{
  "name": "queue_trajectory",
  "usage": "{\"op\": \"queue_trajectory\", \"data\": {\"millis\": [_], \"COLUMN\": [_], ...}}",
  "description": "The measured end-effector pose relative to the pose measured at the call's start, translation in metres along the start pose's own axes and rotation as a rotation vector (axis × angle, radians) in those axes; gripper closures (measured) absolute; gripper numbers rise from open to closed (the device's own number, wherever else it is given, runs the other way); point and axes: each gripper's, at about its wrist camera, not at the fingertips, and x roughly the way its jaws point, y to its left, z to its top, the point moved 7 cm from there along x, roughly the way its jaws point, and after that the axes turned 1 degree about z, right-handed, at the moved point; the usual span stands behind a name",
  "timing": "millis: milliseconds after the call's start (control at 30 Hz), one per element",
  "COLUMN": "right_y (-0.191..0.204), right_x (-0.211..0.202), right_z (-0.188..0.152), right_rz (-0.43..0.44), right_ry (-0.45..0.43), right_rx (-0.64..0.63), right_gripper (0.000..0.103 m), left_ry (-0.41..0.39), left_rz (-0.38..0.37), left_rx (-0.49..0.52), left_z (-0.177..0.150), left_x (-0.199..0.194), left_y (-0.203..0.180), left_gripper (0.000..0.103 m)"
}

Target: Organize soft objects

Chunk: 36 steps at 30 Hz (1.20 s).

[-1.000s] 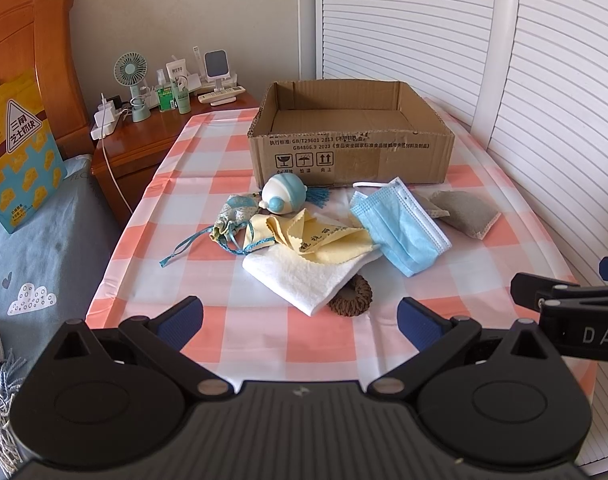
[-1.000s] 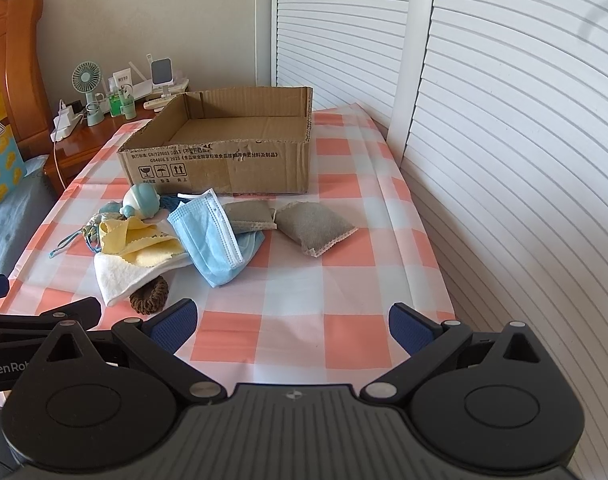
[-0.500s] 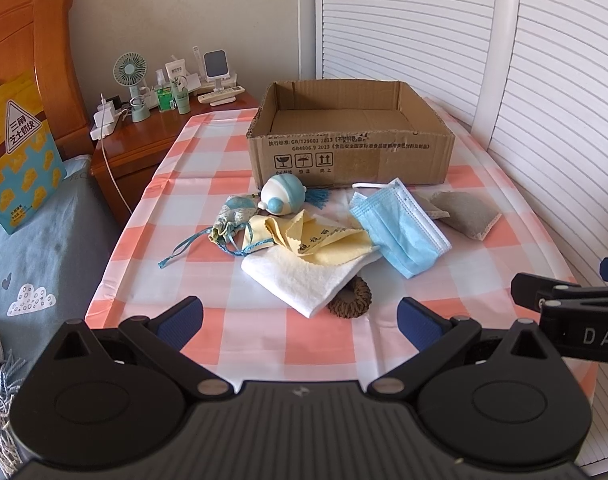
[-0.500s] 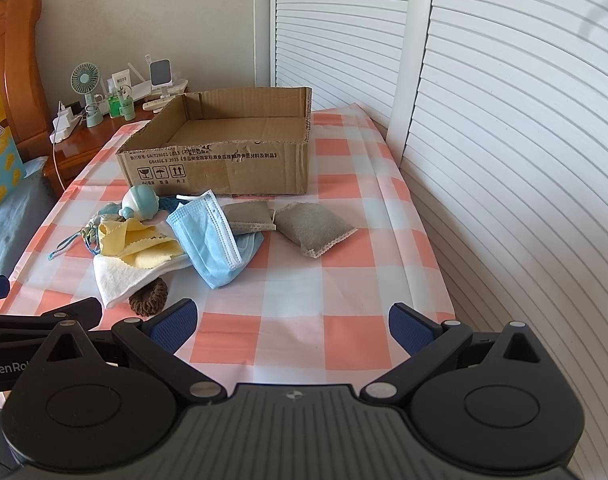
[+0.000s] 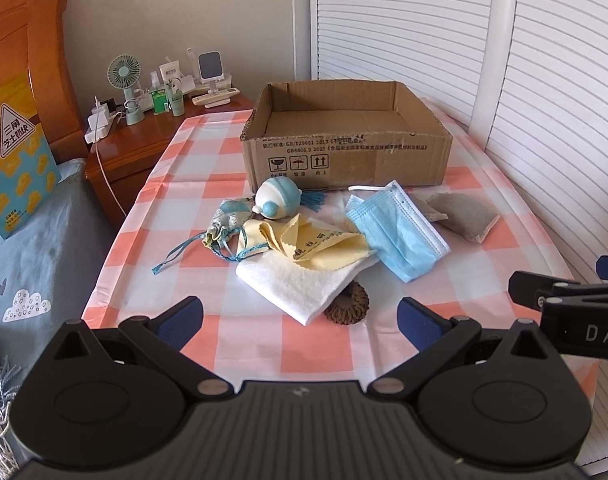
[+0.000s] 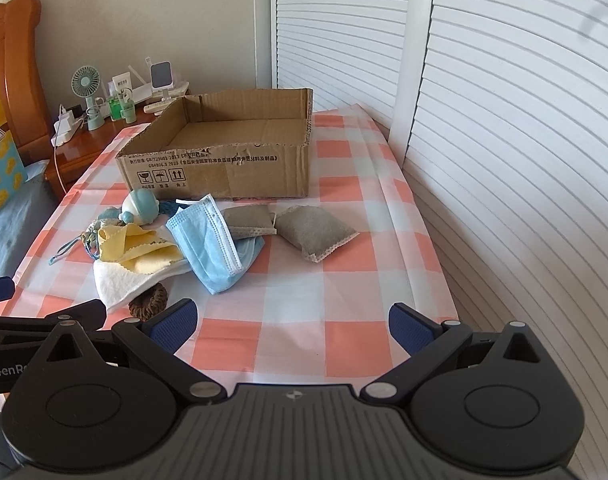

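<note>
Soft things lie piled on the checked tablecloth (image 5: 264, 344) before an open cardboard box (image 5: 346, 156): a blue face mask (image 5: 400, 232), a yellow cloth (image 5: 316, 242) on a white towel (image 5: 300, 284), a brown woven ring (image 5: 348, 308), a small drawstring pouch (image 5: 224, 224), a blue-white ball toy (image 5: 278, 198) and two grey sachets (image 6: 314, 232). My left gripper (image 5: 300, 320) is open and empty, near the table's front edge. My right gripper (image 6: 292, 328) is open and empty, to its right.
White louvred doors (image 6: 504, 140) run along the table's right side. A wooden nightstand (image 5: 144, 136) with a fan and bottles stands at the back left. A bed (image 5: 32, 248) lies to the left.
Both grippers have edged slightly forward toward the pile. Nothing on the table has moved.
</note>
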Motion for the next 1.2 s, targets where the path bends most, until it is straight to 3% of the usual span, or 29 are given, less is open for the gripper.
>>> {"op": "queue_trajectory", "data": {"millis": [833, 1200], "right_y": [-0.003, 0.015], "right_x": [0.048, 0.081], "right_z": [0.006, -0.008], "right_rz": [0.095, 0.217], "right_ry": [0.017, 0.054], "right_rx": [-0.044, -0.191], "right_gripper": [0.000, 0.000], "left_ry": [0.082, 0.176], "left_rz": [-0.077, -0.100], "left_rx": [0.043, 0.060], "left_z": [-0.006, -0.023], "left_x": [0.056, 0.086], "left_y": [0.019, 0.030], "left_gripper": [0.001, 0.001]}}
